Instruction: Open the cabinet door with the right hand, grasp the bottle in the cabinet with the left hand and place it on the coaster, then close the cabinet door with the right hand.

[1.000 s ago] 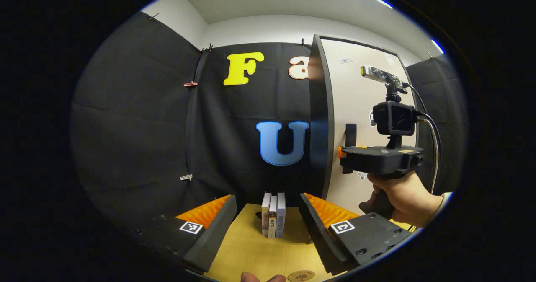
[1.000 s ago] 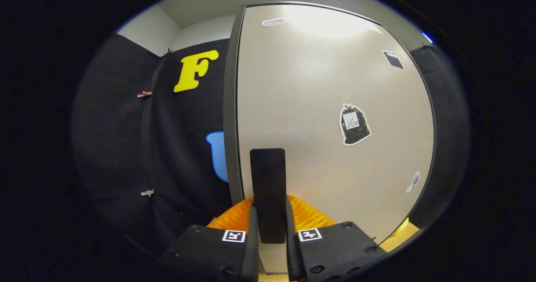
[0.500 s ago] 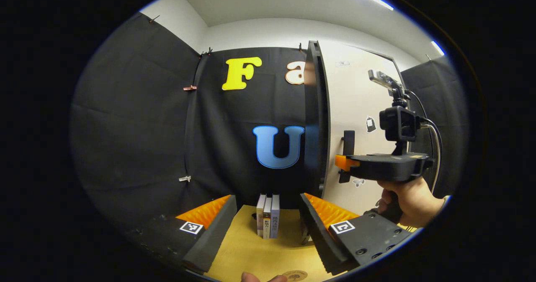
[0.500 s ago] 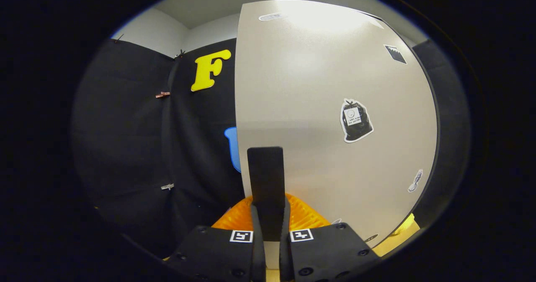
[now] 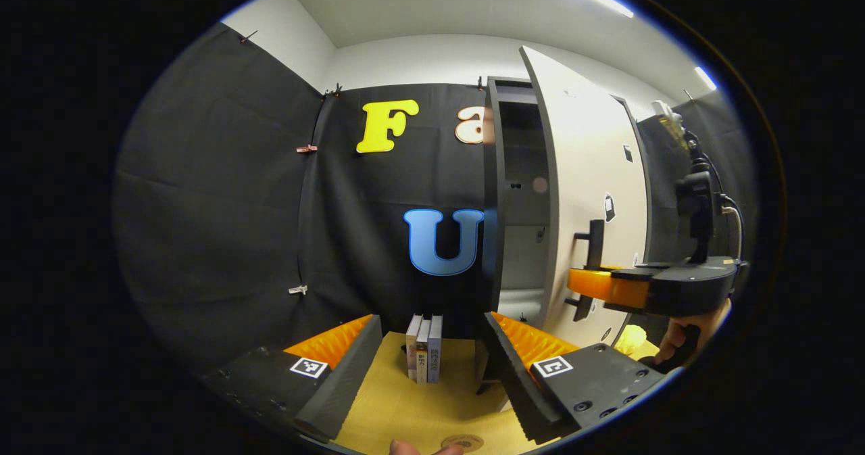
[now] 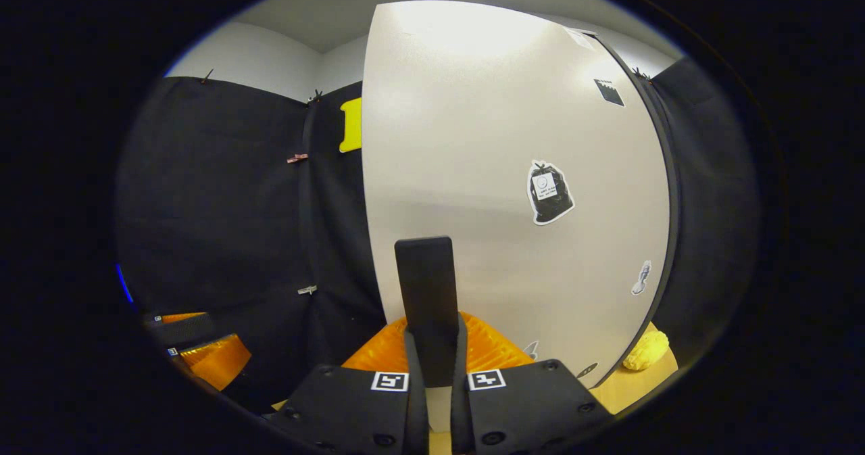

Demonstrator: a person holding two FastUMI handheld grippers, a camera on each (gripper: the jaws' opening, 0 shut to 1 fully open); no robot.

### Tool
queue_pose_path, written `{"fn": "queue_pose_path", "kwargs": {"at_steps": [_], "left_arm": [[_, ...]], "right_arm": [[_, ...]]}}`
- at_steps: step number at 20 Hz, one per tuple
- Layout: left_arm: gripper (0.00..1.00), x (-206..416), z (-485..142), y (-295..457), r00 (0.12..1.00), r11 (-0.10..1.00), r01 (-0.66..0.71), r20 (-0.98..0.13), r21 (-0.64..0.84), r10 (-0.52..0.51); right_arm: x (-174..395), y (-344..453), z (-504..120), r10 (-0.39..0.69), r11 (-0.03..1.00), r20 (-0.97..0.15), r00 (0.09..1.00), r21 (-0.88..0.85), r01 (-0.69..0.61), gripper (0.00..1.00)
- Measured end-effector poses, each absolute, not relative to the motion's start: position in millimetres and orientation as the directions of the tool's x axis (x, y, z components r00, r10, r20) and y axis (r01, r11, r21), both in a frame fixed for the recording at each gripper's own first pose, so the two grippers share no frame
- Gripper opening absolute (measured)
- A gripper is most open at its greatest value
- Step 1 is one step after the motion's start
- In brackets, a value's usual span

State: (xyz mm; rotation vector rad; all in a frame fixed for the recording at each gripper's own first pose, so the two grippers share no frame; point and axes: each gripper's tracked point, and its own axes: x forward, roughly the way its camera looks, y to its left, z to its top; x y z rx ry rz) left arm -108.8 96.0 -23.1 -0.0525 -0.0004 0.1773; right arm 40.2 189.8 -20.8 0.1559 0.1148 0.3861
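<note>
**Two fingers on the handle, door part-way open, bottle not yet seen**

Both fingers of the right gripper press on the upright black handle at lower centre of the right gripper view, pinched narrow around it, one on each side. The handle's long axis runs vertically, and the fingers cross it from below. Beyond them the pale cabinet door takes up the middle and right of that frame.

From the left gripper view, the same gripper, held by a hand at right, grips the handle on the door, which stands swung out from the dark cabinet. A gap shows between door edge and cabinet frame, with a shelf and dim interior inside; I cannot make out the bottle there, so it is hidden or too dark to tell.

The left gripper sits at the bottom of its view with fingers spread wide and nothing between them. A few books stand on the desk straight ahead of it. The cabinet opening lies up and to the right of these fingers, so the left hand is the nearer one for reaching in. The coaster lies at the bottom edge, close below the fingers.

The door probably needs to swing wider before the left gripper can enter.
</note>
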Motion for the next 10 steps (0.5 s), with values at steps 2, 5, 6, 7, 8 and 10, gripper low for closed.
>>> {"fn": "queue_pose_path", "kwargs": {"at_steps": [2,5,6,7,8,10], "left_arm": [[0.95,-111,-19,88,0.985,0.984,-0.173,0.005,-0.052,0.173],[0.95,-109,-15,77,0.988,0.987,-0.154,0.016,-0.052,0.155],[0.95,-108,-14,70,0.989,0.988,-0.143,0.017,-0.051,0.144],[0.95,-106,-12,65,0.991,0.99,-0.133,0.02,-0.049,0.134],[0.94,-103,-11,59,0.992,0.992,-0.121,0.022,-0.046,0.122],[0.95,-98,-8,48,0.995,0.994,-0.098,0.024,-0.041,0.099]], "right_arm": [[24,179,-19,0.393,0.911,-0.078,0.916,0.172,-0.376,0.17],[3,158,-18,0.394,0.909,-0.073,0.916,0.177,-0.377,0.17],[-3,150,-17,0.392,0.91,-0.071,0.917,0.179,-0.375,0.17],[-9,142,-16,0.389,0.911,-0.07,0.919,0.179,-0.372,0.17],[-14,135,-15,0.385,0.913,-0.069,0.92,0.175,-0.368,0.17],[-24,120,-15,0.367,0.92,-0.069,0.927,0.171,-0.352,0.17]]}}
